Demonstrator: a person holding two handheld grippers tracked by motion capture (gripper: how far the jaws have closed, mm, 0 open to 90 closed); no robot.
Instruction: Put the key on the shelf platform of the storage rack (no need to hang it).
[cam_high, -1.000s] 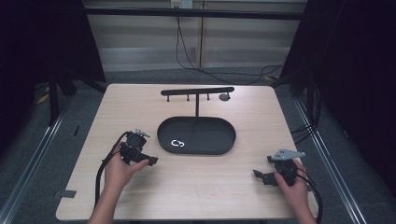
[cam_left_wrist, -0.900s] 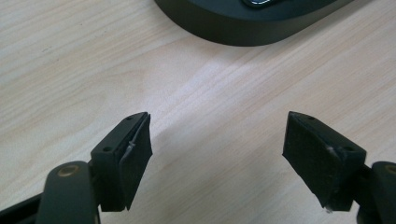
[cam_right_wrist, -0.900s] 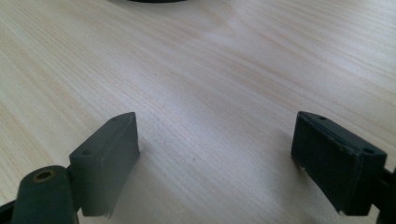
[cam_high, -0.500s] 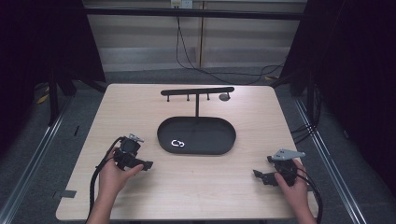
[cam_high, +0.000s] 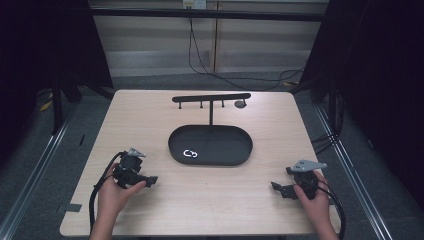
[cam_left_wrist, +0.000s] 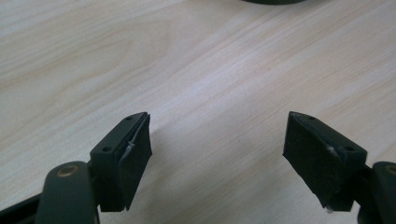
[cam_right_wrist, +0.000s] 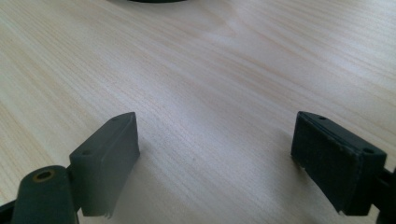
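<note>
Lying in the black oval tray (cam_high: 235, 155), the small white piece (cam_high: 190, 153) sits forward and right of the left gripper (cam_high: 146, 180), the nearer one. Both it and the right gripper (cam_high: 278, 189) stand open, holding nothing.

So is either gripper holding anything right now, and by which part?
Nothing is held. The left gripper and the right gripper both stand open over the bare light wooden table.

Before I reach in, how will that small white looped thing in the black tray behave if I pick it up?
The white looped thing looks thin and curled, so probably floppy and light. It lies flat on the black tray, so it may slide rather than roll.
</note>
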